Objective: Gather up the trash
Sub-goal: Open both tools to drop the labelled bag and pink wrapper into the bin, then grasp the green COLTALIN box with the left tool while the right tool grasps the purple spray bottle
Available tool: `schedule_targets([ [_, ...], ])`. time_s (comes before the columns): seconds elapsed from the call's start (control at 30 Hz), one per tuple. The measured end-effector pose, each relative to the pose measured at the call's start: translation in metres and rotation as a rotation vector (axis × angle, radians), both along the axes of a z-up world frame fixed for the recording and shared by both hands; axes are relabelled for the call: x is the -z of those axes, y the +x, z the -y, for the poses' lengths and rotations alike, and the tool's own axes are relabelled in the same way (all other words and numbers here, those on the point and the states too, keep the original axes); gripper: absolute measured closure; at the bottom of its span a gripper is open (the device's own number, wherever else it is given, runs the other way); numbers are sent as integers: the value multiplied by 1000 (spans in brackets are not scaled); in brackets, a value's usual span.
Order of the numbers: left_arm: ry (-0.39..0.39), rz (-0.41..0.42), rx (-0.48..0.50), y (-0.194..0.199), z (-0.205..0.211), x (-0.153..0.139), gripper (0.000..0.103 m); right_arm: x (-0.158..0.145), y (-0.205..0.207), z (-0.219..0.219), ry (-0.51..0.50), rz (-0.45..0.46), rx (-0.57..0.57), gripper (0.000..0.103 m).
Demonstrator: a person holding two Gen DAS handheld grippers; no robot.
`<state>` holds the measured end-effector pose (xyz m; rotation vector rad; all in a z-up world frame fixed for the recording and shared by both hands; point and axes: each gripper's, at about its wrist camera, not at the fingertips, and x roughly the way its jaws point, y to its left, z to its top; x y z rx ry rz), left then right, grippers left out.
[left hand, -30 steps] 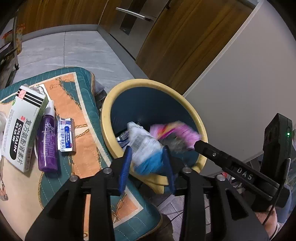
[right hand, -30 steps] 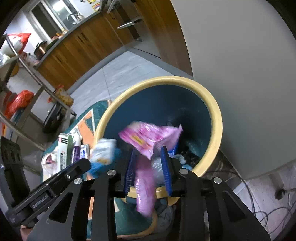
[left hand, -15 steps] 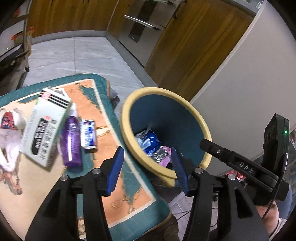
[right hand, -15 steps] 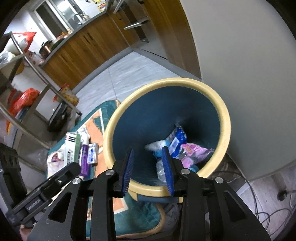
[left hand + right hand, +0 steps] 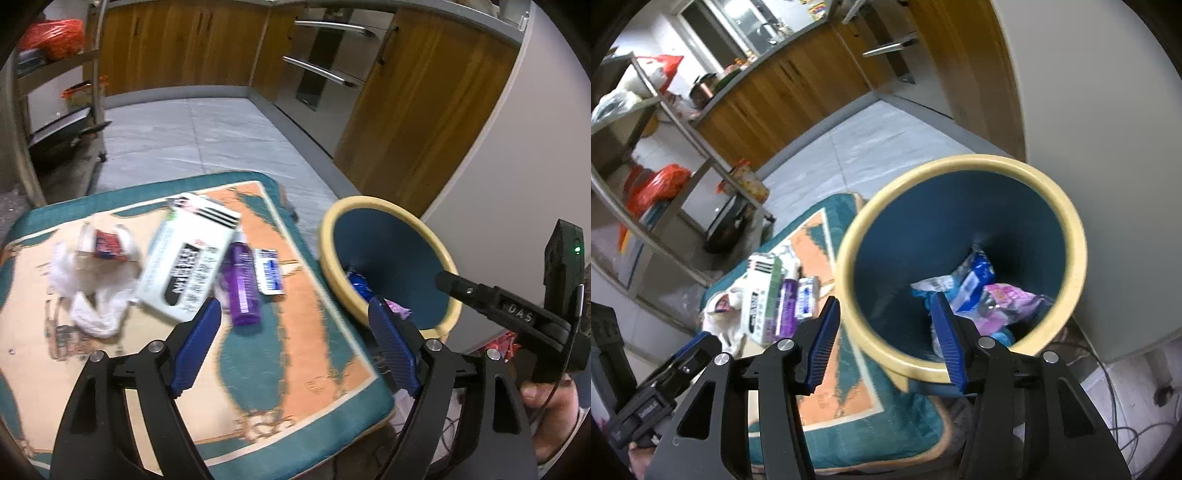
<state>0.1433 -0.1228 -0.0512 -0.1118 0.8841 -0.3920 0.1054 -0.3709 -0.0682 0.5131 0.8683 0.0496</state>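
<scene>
Now, left wrist view, sweeping from nine o'clock across: a crumpled white plastic bag (image 5: 94, 280) with a red-and-blue scrap in it lies on the teal-and-orange cushion (image 5: 258, 376). Just beside it at about eleven o'clock of the left claw (image 5: 295, 341) sits a white medicine box (image 5: 188, 258), tilted and blurred. Next along, a purple bottle (image 5: 242, 284) lies flat, touching the box's edge, and a small blue-and-white packet (image 5: 270, 271) lies just beside that. The left claw is spread wide, blue pads apart, nothing between them, hanging over the cushion's near half.

Over at two o'clock, the bin (image 5: 376, 206), yellow rim, dark blue inside, stands off the cushion's right edge. Blue and pink wrappers peek out low inside it. At three o'clock the other tool's black body crosses the frame.

Right wrist view: at nine o'clock, the box (image 5: 759, 291), bottle (image 5: 786, 306) and packet (image 5: 807, 297) line up on the cushion (image 5: 849, 424). The right claw (image 5: 884, 341) is also wide and carries nothing, its pads straddling the near rim of the bin (image 5: 960, 164). Down inside at three o'clock, the trash: a blue-and-white wrapper (image 5: 977, 275) and a pink wrapper (image 5: 1012, 301) piled on the bottom.
</scene>
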Motion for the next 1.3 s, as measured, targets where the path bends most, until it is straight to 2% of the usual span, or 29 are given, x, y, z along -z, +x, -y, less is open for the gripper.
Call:
schedule_targets([
  [0.23, 33, -1, -67, -3, -36, 5, 18, -3, 3, -24, -11, 9, -64, 41],
  [0.5, 41, -6, -121, 1, -63, 14, 17, -2, 6, -48, -41, 2, -125, 40],
  [0.77, 64, -10, -119, 28, -59, 24, 17, 3, 9, -59, -66, -15, -162, 40],
  [1.07, 154, -10, -71, 71, -38, 40, 15, 8, 17, -69, -74, -31, -188, 40],
  [1.3, 229, -62, -46, 100, -30, 64, 15, 15, 27, -78, -76, -46, -207, 40],
])
